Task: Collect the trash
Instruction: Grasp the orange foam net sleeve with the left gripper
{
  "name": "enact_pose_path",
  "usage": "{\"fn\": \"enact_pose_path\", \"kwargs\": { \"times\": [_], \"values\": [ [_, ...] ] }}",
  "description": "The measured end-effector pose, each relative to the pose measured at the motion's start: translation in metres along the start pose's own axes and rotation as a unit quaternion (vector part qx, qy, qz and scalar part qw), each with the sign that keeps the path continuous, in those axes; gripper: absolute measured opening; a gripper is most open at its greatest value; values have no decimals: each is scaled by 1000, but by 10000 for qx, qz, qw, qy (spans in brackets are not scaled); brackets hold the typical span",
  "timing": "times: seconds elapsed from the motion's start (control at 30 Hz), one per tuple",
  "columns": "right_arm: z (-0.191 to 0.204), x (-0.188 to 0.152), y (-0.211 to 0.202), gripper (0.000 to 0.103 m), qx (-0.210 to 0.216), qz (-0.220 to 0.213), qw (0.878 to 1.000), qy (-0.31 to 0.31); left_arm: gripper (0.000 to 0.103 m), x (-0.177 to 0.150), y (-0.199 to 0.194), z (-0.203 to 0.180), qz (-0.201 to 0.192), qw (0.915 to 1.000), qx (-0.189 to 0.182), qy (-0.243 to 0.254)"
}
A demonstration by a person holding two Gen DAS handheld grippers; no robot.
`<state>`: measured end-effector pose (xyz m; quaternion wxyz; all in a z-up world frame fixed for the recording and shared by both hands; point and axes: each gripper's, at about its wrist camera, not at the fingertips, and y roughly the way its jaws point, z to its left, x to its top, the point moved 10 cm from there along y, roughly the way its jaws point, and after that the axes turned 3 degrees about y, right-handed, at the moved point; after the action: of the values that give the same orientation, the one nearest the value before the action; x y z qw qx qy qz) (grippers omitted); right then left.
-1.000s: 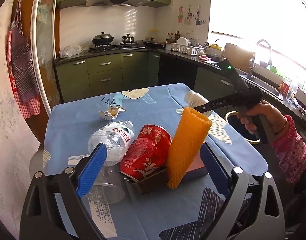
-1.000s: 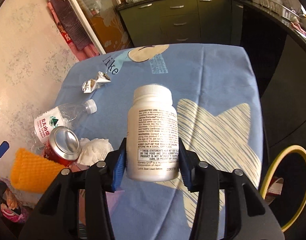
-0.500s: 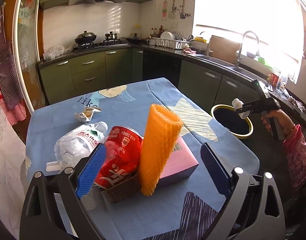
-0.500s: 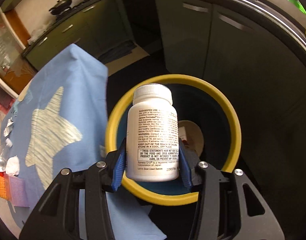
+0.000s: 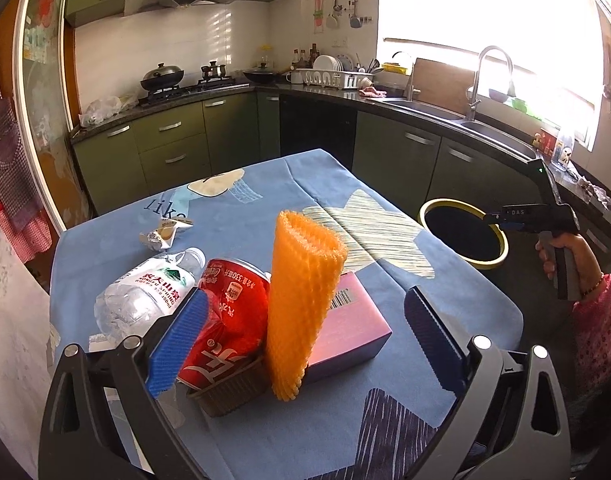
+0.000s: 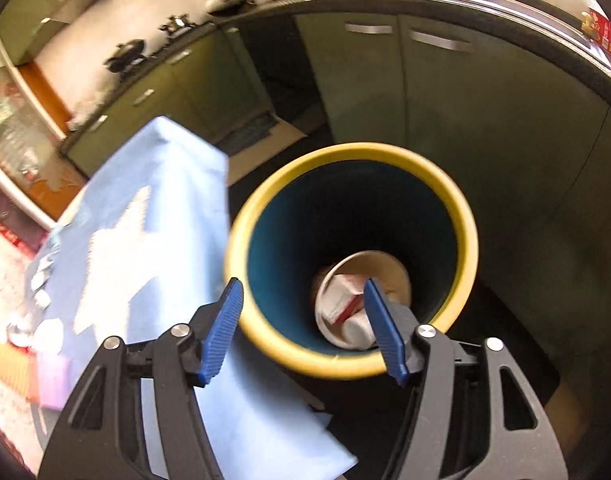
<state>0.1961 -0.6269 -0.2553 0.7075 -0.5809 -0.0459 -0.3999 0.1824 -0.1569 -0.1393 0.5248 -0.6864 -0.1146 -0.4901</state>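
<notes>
My right gripper (image 6: 303, 330) is open and empty above the yellow-rimmed bin (image 6: 457, 208); the white pill bottle (image 6: 357, 332) lies inside with a paper cup. In the left wrist view the bin (image 5: 501, 252) stands beside the table's right edge, with the right gripper (image 5: 491, 218) over it. My left gripper (image 5: 305, 336) is open near the table's front, around an upright orange foam net (image 5: 301, 296), a red cola can (image 5: 225, 320) and a pink box (image 5: 349, 328). A crushed water bottle (image 5: 145, 296) and a foil wrapper (image 5: 161, 236) lie to the left.
The table has a blue cloth (image 5: 345, 204). A small brown tray (image 5: 229, 392) sits under the can. Green kitchen cabinets (image 5: 397, 156) and a sink (image 5: 445, 112) run behind and right of the bin.
The right gripper opened and let go of the white pill bottle, which dropped into the bin. The left gripper moved a little closer to the foam net and can.
</notes>
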Motion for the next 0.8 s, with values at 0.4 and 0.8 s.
{"fn": "enact_pose_path", "kwargs": {
  "times": [0.4,0.8],
  "values": [
    [30,-27,-20,61,531,-49,9986,-31,84,4,34,-7,159,9998,-114,79],
    [44,-38,-11,61,675,159,9975,-121,31,1,67,-6,505,9986,-140,-43]
  ]
}}
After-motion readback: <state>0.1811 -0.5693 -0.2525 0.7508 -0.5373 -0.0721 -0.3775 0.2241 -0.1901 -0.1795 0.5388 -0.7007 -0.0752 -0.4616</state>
